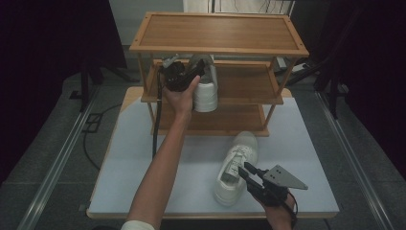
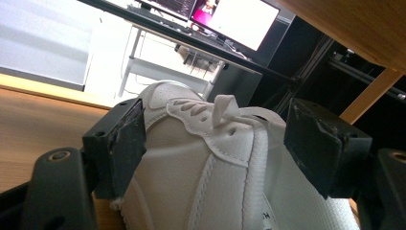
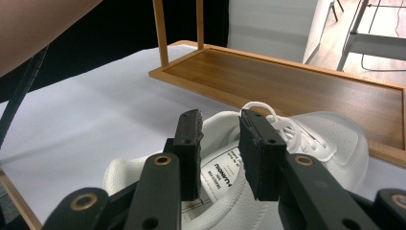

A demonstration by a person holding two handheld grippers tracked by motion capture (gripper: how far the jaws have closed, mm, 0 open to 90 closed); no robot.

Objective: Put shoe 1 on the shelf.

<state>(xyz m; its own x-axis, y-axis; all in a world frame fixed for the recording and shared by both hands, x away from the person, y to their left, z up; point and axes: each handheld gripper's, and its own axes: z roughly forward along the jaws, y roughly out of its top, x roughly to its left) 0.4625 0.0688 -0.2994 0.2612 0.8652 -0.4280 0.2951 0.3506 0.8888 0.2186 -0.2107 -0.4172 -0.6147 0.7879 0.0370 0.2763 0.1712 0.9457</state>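
A three-tier wooden shoe rack [image 1: 215,31] stands at the back of the white table [image 1: 134,158]. My left gripper [image 1: 200,70] reaches into the middle shelf [image 1: 244,81], shut on a white shoe [image 1: 206,93] whose heel overhangs the shelf's front edge. In the left gripper view the jaws stand wide on either side of that shoe [image 2: 206,177]. A second white shoe [image 1: 244,143] lies on the table in front of the rack. My right gripper [image 1: 245,168] hovers over its heel opening, open a little, with the label inside the shoe [image 3: 330,139] showing through the gap.
The bottom shelf [image 3: 287,81] lies just beyond the shoe on the table. The rack's posts [image 1: 143,76] frame the shelf openings. A black cable [image 1: 155,129] hangs from the left gripper down to the table. Floor rails [image 1: 62,148] run past both sides of the table.
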